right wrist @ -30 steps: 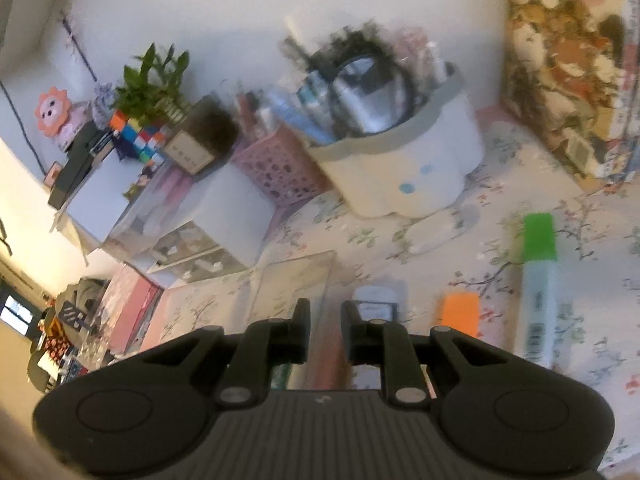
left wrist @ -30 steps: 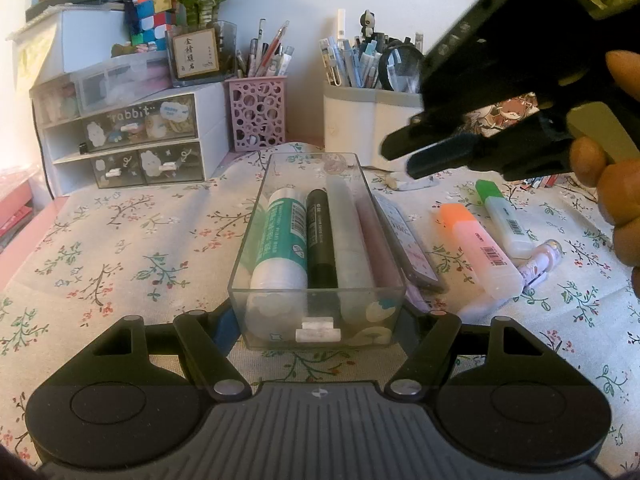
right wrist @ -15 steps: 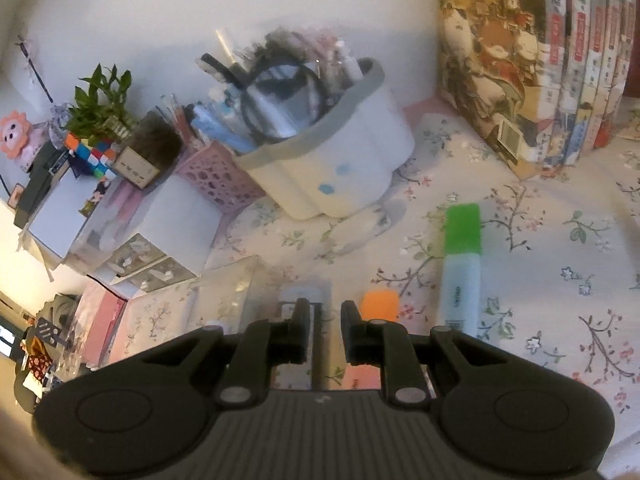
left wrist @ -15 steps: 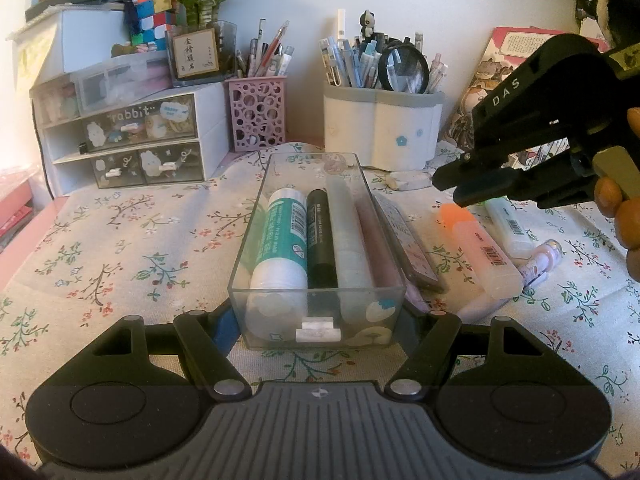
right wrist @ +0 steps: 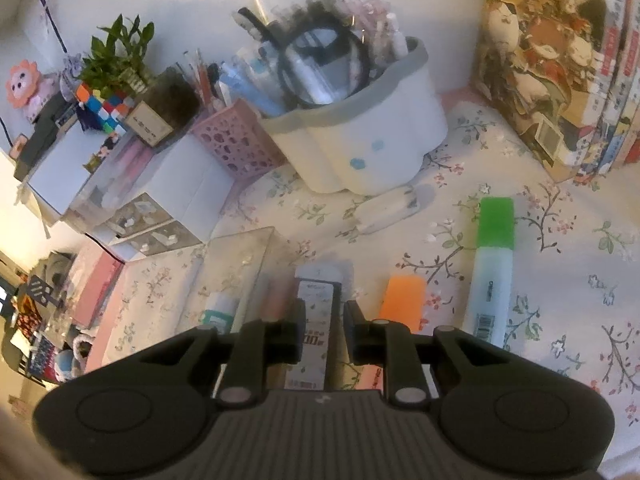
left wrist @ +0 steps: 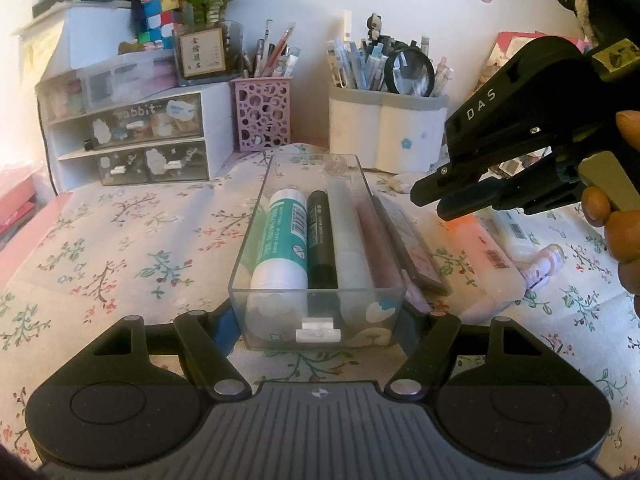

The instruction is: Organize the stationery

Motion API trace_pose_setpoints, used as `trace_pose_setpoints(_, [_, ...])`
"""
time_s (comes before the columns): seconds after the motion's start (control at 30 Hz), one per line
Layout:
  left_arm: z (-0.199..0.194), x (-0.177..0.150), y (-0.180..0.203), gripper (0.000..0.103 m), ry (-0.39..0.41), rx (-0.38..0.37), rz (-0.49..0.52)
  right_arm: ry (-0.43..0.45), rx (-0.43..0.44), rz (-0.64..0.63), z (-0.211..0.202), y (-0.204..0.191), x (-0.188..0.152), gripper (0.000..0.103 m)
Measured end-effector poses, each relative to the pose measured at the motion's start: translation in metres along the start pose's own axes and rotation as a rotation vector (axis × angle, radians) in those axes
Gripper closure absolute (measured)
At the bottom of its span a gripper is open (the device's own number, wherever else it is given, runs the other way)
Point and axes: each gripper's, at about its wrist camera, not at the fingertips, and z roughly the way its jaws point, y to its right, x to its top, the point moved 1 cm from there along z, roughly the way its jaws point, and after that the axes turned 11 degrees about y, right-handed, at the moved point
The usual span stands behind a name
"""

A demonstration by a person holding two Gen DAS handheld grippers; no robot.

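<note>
Left gripper (left wrist: 318, 320): we find its jaws pinching the near end of the clear plastic tray (left wrist: 256, 240), one finger against each long side wall. The tray stands on the flowered tablecloth (left wrist: 132, 248), long axis running away from us.

Inside the tray, left to right: a white and teal glue stick (left wrist: 280, 248), a black marker (left wrist: 321, 246), a frosted white tube (left wrist: 351, 248), and a pinkish stick (left wrist: 378, 240) against the right wall.

Right gripper (right wrist: 323, 328): jaws opening, a narrow gap between them, nothing clamped. In the right wrist view they hang over a flat printed packet (right wrist: 316, 320) that lies just right of the tray; whether the pads touch it we cannot tell. In the left wrist view the same gripper (left wrist: 430, 200) enters from the right, held by a hand (left wrist: 616, 220), its tips above the orange highlighter.

Loose on the cloth right of the tray: an orange highlighter (right wrist: 402, 298) just beside the packet, then a green highlighter (right wrist: 492, 264), farther right. A small white tube (right wrist: 384, 210) lies beyond them, near the foot of the white pen holder (right wrist: 372, 152).

Far edge of the desk, left to right: a small drawer unit (left wrist: 132, 148), a pink perforated pen cup (left wrist: 262, 120), the white holder with pens and a magnifying glass (left wrist: 410, 72), and upright books (right wrist: 560, 72) at far right.
</note>
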Motion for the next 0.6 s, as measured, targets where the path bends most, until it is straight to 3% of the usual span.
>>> trace_pose_setpoints(0.23, [-0.001, 0.000, -0.001, 0.031, 0.001, 0.003, -0.005, -0.040, -0.006, -0.092, 0.011, -0.016, -0.002, 0.090])
trace_pose_setpoints(0.37, [-0.002, -0.001, -0.002, 0.031, 0.003, 0.010, -0.019, -0.079, -0.002, -0.170, 0.021, -0.030, -0.005, 0.082])
trace_pose_setpoints(0.6, [-0.004, -0.001, -0.004, 0.031, 0.004, 0.025, -0.032, -0.112, -0.032, -0.281, 0.032, -0.046, -0.007, 0.081])
